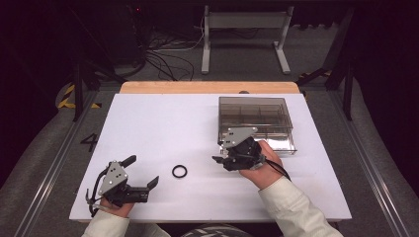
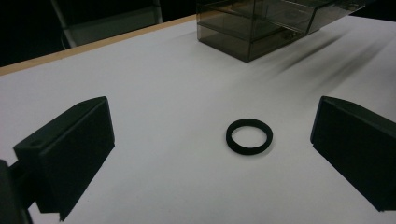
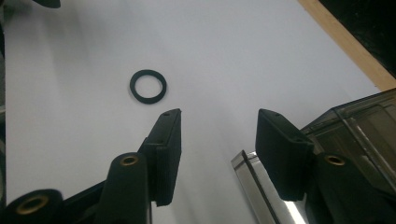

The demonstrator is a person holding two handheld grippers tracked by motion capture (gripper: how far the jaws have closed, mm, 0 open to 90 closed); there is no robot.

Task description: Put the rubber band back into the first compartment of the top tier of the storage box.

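Observation:
A small black ring (image 1: pixel 179 171) lies flat on the white board (image 1: pixel 158 123), between my two grippers. My left gripper (image 1: pixel 142 171) rests at the board's near left with its jaws wide open and pointing at the ring; in the left gripper view the ring (image 2: pixel 249 136) lies just ahead, between the jaws' lines and closer to the right one. My right gripper (image 1: pixel 220 151) hovers right of the ring, held by a hand in a white sleeve, jaws partly open and empty. In the right gripper view the ring (image 3: pixel 148 86) sits ahead and to the left of the right gripper (image 3: pixel 219 116).
A smoky transparent compartment box (image 1: pixel 254 121) stands at the board's far right, directly behind the right gripper; its corner (image 3: pixel 355 126) is close beside the right jaw. A wooden table edge (image 1: pixel 207 87) runs along the back. Metal rails flank the table.

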